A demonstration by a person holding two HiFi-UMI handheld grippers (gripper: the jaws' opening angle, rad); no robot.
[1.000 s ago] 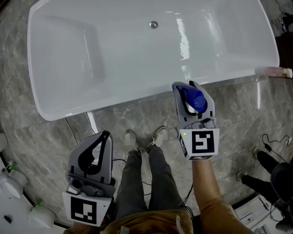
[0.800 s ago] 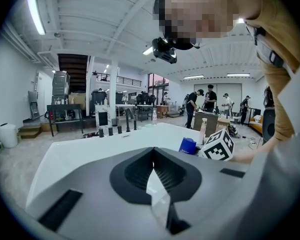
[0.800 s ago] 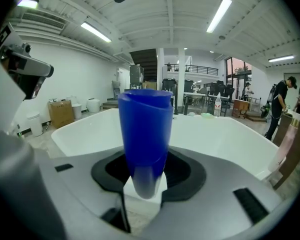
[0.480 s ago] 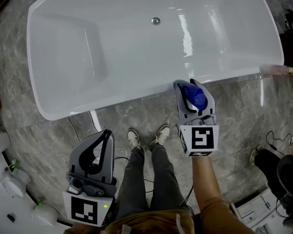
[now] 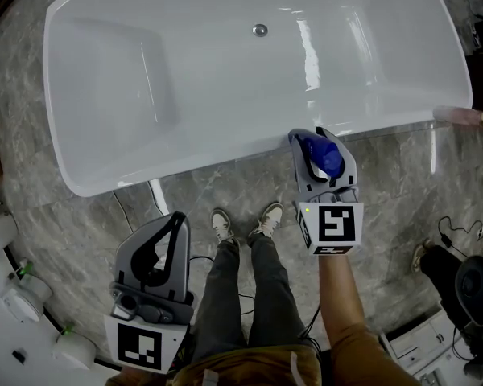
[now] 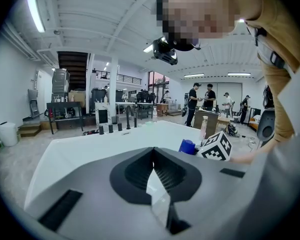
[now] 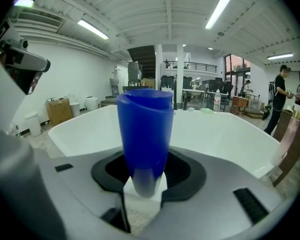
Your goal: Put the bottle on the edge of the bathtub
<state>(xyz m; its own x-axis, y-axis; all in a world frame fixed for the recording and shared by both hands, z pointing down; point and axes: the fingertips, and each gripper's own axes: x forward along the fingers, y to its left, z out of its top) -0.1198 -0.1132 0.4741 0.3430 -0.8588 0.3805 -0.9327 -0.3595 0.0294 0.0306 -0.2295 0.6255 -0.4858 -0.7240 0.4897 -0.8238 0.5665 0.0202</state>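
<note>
The white bathtub [image 5: 105, 185] fills the top of the head view. My right gripper [image 5: 315, 143] is shut on a blue bottle [image 5: 322, 158], which it holds upright right at the tub's near rim, right of the middle. In the right gripper view the blue bottle [image 7: 144, 129] stands between the jaws of the right gripper [image 7: 145, 166], with the tub basin [image 7: 225, 129] behind it. My left gripper [image 5: 172, 223] hangs low at the left over the floor, jaws together and empty. The left gripper [image 6: 153, 151] points at the tub, and the blue bottle [image 6: 187, 146] shows beyond it.
A pale pink bottle [image 5: 463, 117] lies on the tub's right end rim. The drain [image 5: 260, 30] sits in the basin's far side. The person's shoes [image 5: 245, 222] stand on the marble floor. White containers [image 5: 20, 304] and cables [image 5: 455, 236] lie around; people stand far off.
The right gripper has sunk a little with the blue bottle, closer to the tub's near rim. The left gripper has stayed where it was.
</note>
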